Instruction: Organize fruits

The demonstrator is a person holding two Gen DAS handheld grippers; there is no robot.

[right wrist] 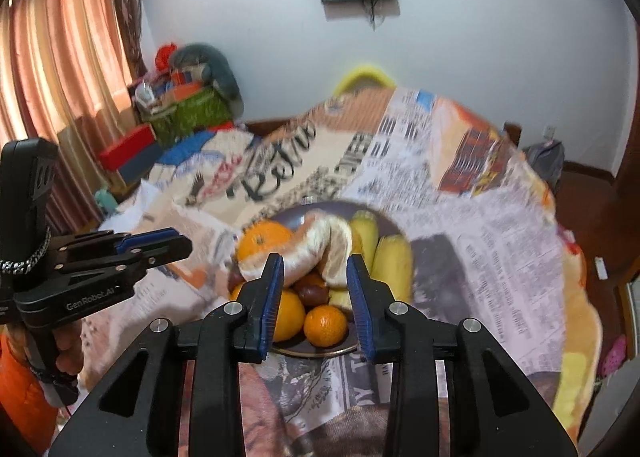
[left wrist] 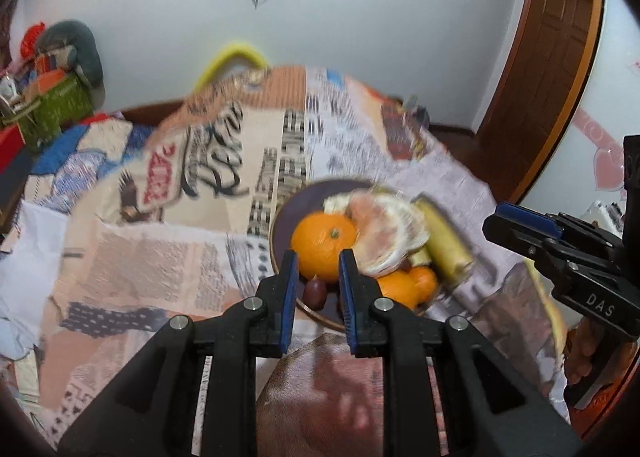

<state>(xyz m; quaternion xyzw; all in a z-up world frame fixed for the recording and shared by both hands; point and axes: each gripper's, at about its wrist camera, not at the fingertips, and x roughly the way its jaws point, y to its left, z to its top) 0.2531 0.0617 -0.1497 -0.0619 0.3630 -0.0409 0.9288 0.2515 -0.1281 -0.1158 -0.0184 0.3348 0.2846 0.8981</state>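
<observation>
A dark purple plate (left wrist: 282, 217) (right wrist: 396, 229) holds fruit on a newspaper-covered table. On it lie a big orange (left wrist: 323, 239) (right wrist: 262, 239), peeled pomelo pieces (left wrist: 386, 235) (right wrist: 316, 247), yellow corn pieces (left wrist: 444, 241) (right wrist: 390, 261), smaller oranges (left wrist: 404, 287) (right wrist: 325, 325) and dark red dates (left wrist: 314, 292) (right wrist: 312, 293). My left gripper (left wrist: 318, 263) is open and empty, just in front of the big orange. My right gripper (right wrist: 315, 263) is open and empty, hovering before the plate. Each gripper also shows in the other view: the right (left wrist: 520, 221), the left (right wrist: 160, 243).
Newspapers (left wrist: 160, 257) (right wrist: 500, 257) cover the whole table. A yellow chair back (left wrist: 230, 61) (right wrist: 362, 77) stands at the far edge. Boxes and bags (left wrist: 48, 97) (right wrist: 180, 109) pile at the far left. A wooden door (left wrist: 552, 69) is at the right.
</observation>
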